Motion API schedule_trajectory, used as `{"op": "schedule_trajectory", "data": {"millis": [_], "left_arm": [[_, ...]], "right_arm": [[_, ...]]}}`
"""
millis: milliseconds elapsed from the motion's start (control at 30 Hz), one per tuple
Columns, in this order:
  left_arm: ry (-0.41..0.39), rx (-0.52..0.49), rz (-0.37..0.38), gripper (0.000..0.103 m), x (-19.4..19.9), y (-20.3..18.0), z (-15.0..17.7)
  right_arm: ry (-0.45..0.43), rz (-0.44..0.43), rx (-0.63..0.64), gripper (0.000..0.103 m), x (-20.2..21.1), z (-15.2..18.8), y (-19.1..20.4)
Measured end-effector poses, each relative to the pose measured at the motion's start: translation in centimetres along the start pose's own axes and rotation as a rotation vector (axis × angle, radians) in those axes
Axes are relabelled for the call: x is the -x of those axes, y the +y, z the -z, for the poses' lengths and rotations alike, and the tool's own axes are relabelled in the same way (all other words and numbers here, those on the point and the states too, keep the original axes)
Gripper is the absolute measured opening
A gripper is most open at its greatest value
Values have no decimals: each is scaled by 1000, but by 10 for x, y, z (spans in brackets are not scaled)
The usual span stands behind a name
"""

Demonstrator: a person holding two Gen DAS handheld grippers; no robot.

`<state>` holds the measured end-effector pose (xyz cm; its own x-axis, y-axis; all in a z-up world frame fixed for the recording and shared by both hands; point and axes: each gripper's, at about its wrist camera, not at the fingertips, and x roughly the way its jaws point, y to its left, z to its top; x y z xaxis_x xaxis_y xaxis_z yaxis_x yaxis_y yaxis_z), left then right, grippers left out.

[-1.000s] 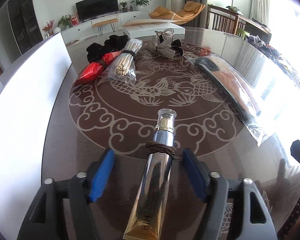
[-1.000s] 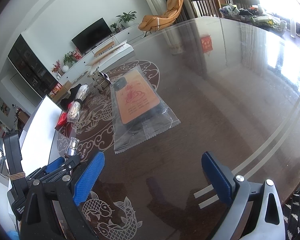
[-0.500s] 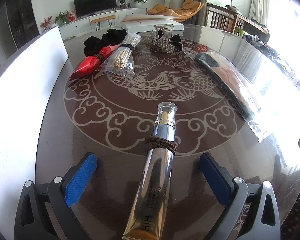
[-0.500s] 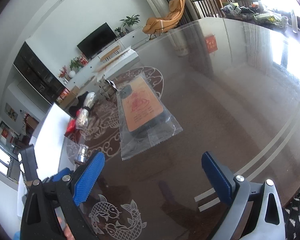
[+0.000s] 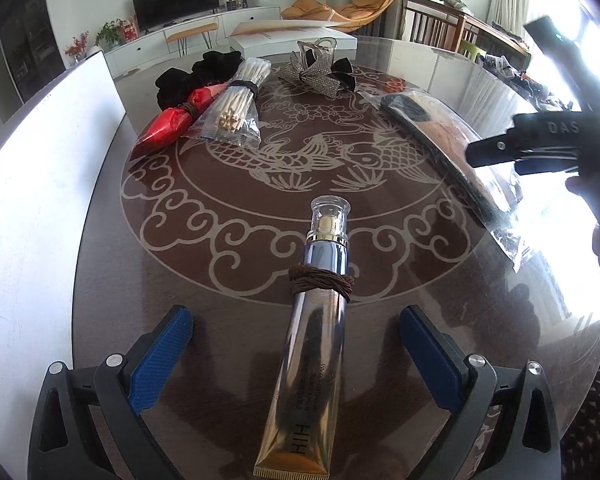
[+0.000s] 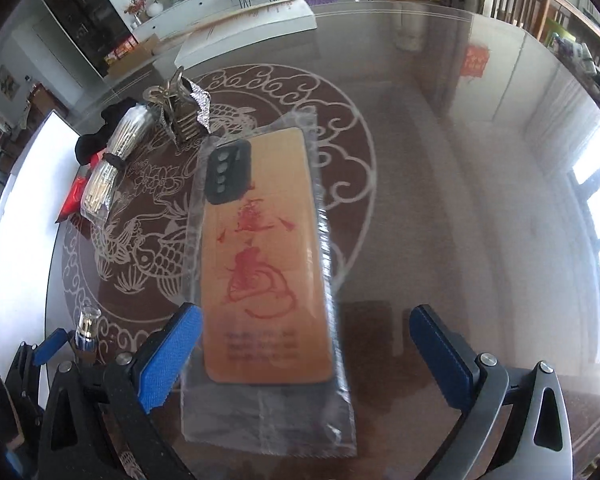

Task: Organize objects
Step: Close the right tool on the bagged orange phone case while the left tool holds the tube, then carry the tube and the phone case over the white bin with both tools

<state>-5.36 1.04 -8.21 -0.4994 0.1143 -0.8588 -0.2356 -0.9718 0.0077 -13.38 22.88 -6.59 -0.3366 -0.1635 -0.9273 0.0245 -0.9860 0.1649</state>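
Sunlit living-room furniture rings a round glass desk (image 5: 100,240) with a fish pattern under its top. On it lie a cosmetic tube (image 5: 312,344) bound with a brown hair tie (image 5: 320,282), a bagged bundle of sticks (image 5: 236,108), a red packet (image 5: 168,130), a black scrunchie (image 5: 188,78), a rhinestone bow clip (image 5: 316,76) and a bagged phone case (image 6: 262,248).

Left hand-held gripper (image 5: 296,356) has just been opening; its blue pads (image 5: 160,356) stand spread on either side of the tube, clear of it.

Right hand-held gripper (image 6: 304,356) has also just been opening and is spread wide above the near end of the phone case, its left pad over the bag's edge, with no visible grip.
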Motion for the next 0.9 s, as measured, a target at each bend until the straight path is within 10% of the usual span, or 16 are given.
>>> {"op": "schedule_trajectory", "data": {"millis": [67,167,233,600,900], "left_arm": [[-22,-27,12,82,4,-3,0],[-41,-27,15,25,10,-3,-3],[-50,6,38,25,11,3,-3],[-262,37,165,25,81,9,26],[-486,84,213,25,186,32,36]], "right_arm": [[17,39,29,103,-12,-10,18],[34,148,85,102,-24,-16,34],[-15,152,74,76,-16,-12,34],[-142,-103,-149,76,59,91,8],[-269,-234,-131,76,126,108,50]]}}
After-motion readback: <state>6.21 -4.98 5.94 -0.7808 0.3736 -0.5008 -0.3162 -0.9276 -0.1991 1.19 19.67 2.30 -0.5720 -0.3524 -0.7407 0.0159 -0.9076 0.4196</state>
